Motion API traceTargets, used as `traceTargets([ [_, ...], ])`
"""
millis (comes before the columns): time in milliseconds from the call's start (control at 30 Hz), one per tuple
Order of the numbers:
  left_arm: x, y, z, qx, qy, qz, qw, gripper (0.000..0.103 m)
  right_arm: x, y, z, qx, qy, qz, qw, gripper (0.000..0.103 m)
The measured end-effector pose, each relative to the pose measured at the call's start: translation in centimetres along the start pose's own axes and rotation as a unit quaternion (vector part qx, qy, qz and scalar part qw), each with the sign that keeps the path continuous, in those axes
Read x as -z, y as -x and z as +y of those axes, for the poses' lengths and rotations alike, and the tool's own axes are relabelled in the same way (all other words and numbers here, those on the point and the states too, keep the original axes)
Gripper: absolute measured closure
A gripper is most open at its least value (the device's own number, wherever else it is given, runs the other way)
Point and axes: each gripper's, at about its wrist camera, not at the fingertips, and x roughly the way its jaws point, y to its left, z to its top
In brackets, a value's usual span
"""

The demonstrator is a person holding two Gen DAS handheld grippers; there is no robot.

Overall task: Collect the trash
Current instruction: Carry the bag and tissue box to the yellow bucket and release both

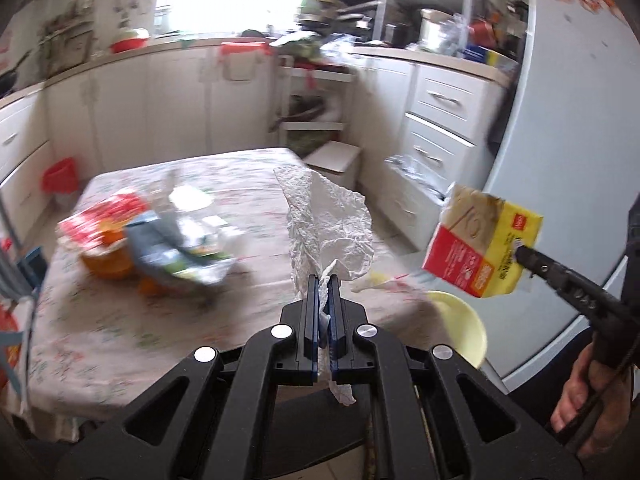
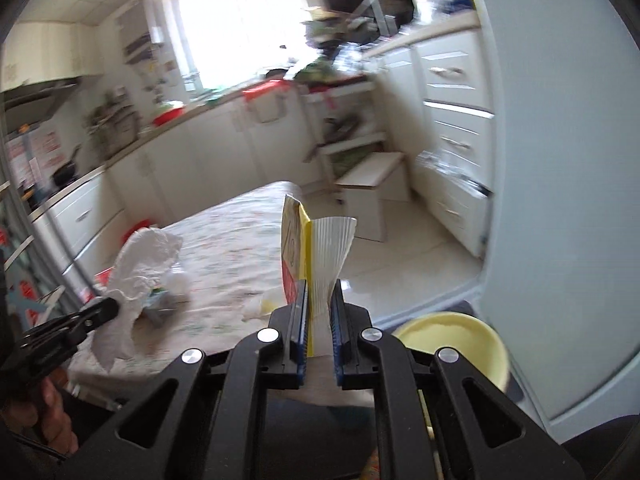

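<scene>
My left gripper [image 1: 326,280] is shut on a crumpled white paper towel [image 1: 332,224], which stands up above the table [image 1: 224,184]. The right wrist view shows the same towel [image 2: 140,256] hanging from that gripper [image 2: 114,306] at the left. My right gripper [image 2: 320,284] is shut on a flattened red and yellow carton [image 2: 295,248] together with a pleated white paper piece [image 2: 330,248]. In the left wrist view the carton [image 1: 480,240] hangs in the air at the right, pinched by the right gripper [image 1: 520,254].
A flowered cloth covers the table, with a blurred heap of wrappers and orange cups [image 1: 140,240] on its left part. A pale yellow bowl [image 2: 456,340] sits by the near right corner. White cabinets [image 1: 440,120], a small stool [image 2: 372,192] and a red bin [image 1: 60,176] stand around.
</scene>
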Motion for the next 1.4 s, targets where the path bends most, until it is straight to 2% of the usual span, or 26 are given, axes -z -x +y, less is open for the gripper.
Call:
traceTargets([
  [233,-0.8,-4.0,-7.4,0.051,-0.053,0.018,0.9971,0.099,1.0,-1.5,-4.8,0.059,-0.035,0.023,0.997,0.092],
  [500,-0.4,-10.3,-13.7,0.090,-0.099,0.069,0.9886,0.099,3.0,-5.1,-8.9,0.082,-0.085,0.092,0.989,0.088],
  [533,-0.3,-11.1,-14.2,0.094,-0.102,0.075,0.9874,0.099,3.0,-5.3,-9.3,0.083,-0.086,0.097,0.988,0.085],
  [600,-0.1,-12.3,-15.1,0.101,-0.107,0.086,0.9854,0.099,3.1,-5.1,-9.6,0.090,-0.089,0.094,0.987,0.064],
  [733,-0.2,-14.1,-16.0,0.113,-0.108,0.107,0.9819,0.099,2.9,-3.6,-10.2,0.091,-0.108,0.077,0.987,0.063],
  [833,0.1,-15.7,-16.6,0.127,-0.114,0.135,0.9761,0.099,2.5,-1.9,-10.4,0.094,-0.124,0.049,0.987,0.059],
  [900,0.4,-17.1,-17.2,0.138,-0.126,0.163,0.9688,0.092,2.0,-0.9,-10.6,0.095,-0.130,0.027,0.987,0.053],
  [933,0.6,-17.4,-17.4,0.136,-0.132,0.172,0.9668,0.076,1.8,-0.2,-10.5,0.096,-0.131,0.015,0.987,0.051],
  [967,0.7,-17.6,-17.5,0.128,-0.137,0.175,0.9667,0.052,1.6,0.3,-10.4,0.096,-0.131,0.005,0.987,0.048],
  [1000,0.7,-17.5,-17.6,0.122,-0.139,0.171,0.9678,0.046,1.4,0.5,-10.4,0.095,-0.131,0.000,0.987,0.047],
  [1167,0.4,-15.4,-17.4,0.105,-0.142,0.144,0.9737,0.036,1.0,-0.3,-10.0,0.079,-0.134,0.002,0.988,0.047],
  [1400,-0.7,-9.9,-13.0,0.006,-0.135,0.078,0.9878,0.020,0.4,0.1,-6.5,0.034,-0.093,-0.014,0.995,0.040],
])
